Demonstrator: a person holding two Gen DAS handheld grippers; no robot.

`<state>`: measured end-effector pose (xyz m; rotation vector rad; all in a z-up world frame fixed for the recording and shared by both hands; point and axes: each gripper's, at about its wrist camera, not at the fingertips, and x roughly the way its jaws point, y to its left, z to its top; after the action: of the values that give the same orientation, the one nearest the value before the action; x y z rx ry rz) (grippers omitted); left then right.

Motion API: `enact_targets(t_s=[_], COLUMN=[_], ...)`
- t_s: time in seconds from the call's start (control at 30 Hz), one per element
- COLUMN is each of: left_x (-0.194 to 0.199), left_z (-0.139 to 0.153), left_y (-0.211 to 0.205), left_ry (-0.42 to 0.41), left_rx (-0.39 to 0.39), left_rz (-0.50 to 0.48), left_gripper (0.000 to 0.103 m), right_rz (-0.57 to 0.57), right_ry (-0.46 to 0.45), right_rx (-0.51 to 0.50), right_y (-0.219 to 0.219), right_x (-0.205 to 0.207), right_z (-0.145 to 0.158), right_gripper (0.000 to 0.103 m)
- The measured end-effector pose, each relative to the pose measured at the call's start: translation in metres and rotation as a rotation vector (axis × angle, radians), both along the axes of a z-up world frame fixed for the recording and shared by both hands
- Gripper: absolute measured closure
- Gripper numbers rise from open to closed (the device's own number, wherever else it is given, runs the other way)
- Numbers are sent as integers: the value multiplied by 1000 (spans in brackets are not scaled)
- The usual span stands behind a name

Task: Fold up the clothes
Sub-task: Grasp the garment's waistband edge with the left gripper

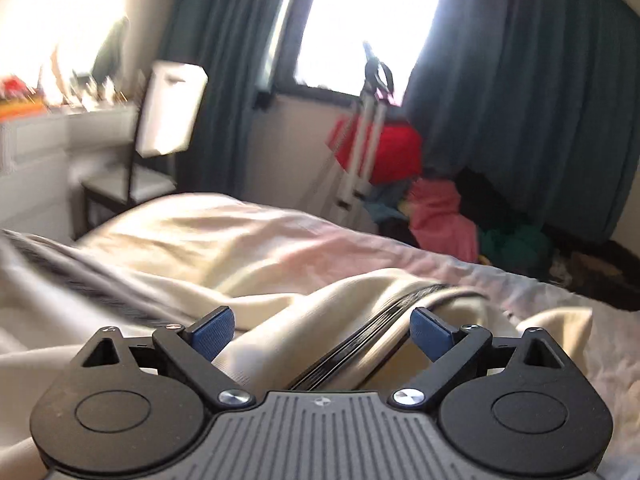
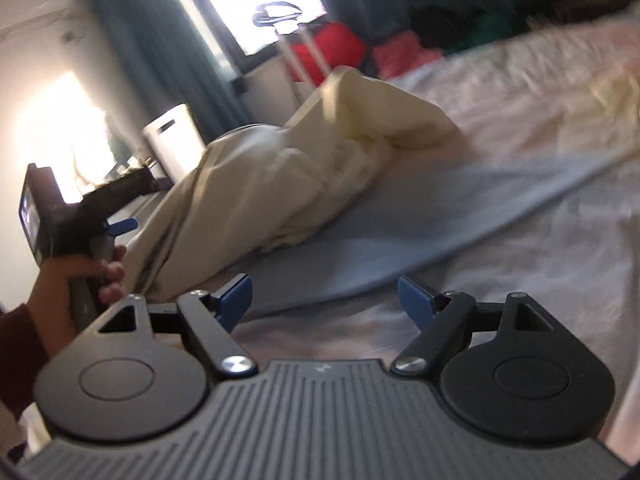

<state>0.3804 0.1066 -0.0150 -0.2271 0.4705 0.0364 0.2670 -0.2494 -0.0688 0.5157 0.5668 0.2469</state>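
Observation:
A cream garment [image 1: 224, 248] with a dark ribbed trim [image 1: 360, 344] lies bunched on the bed. My left gripper [image 1: 322, 334] is open just over it, with a fold of cream cloth and the trim lying between its blue pads. In the right wrist view the same cream garment [image 2: 304, 160] forms a crumpled heap on the light bedsheet [image 2: 520, 220]. My right gripper [image 2: 325, 300] is open above the sheet, short of the heap, with nothing between its fingers. The left gripper [image 2: 120, 227] appears there too, at the far left, held by a hand [image 2: 80, 276].
A pile of clothes [image 1: 440, 216] in pink, green and red lies at the far side beside dark curtains [image 1: 540, 100]. A chair [image 1: 132, 184] and a white desk [image 1: 48, 140] stand at the left. A bright window [image 1: 368, 20] is behind.

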Motion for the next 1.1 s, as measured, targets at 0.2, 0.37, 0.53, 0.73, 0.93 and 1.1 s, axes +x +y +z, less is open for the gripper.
enact_targets(t_s=[0.2,0.37,0.53,0.73,0.93,1.1], left_x=[32,-22,-119,-244,-252,-240], left_z=[-13,5,34,7,-26,-45], left_y=[-29,-65,-76,-73,-69,-62], left_ry=[77,17,-71,-42,96,169], left_rx=[44,241,287,202,90,0], left_rz=[-32,-134,-264,-357,-345,-342], left_gripper=[60,99,99,99,99,99], right_rz=[-26,-7,-13,-9,-3,22], right_ry=[46,16,-47,-90,-133,-155], right_rx=[43,1,-24,-89,-188,-157], right_y=[-2,6,6,11,22,24], right_x=[20,18,4,-19,-44,-59], right_z=[-22,-21,-3,13,25,42], right_gripper=[20,20,20,20,20,27])
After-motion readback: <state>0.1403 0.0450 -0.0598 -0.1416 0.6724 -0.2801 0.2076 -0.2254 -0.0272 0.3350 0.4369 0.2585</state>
